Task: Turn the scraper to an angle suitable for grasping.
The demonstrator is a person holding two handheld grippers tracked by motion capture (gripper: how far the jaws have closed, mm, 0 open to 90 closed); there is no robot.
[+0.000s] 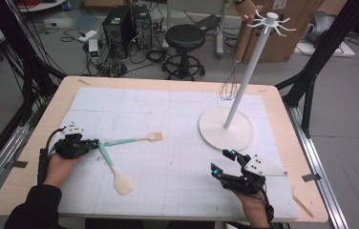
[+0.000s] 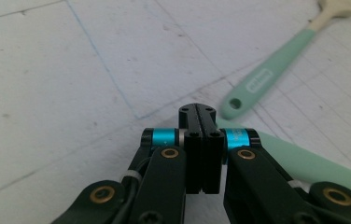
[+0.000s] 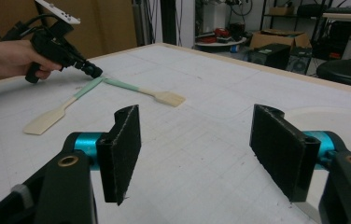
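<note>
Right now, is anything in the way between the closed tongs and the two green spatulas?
No. The left tongs sit right where both handles meet. The spatula with its blade toward the person lies beside them, and the other spatula lies just ahead, nothing between.

Each hand-held gripper (image 1: 99,141) was black, with turquoise collars and brass-coloured pivots behind the jaws. The right hand-held gripper (image 1: 221,163) carried a grey three-cornered plate. The person wore dark sleeves (image 1: 34,207).
</note>
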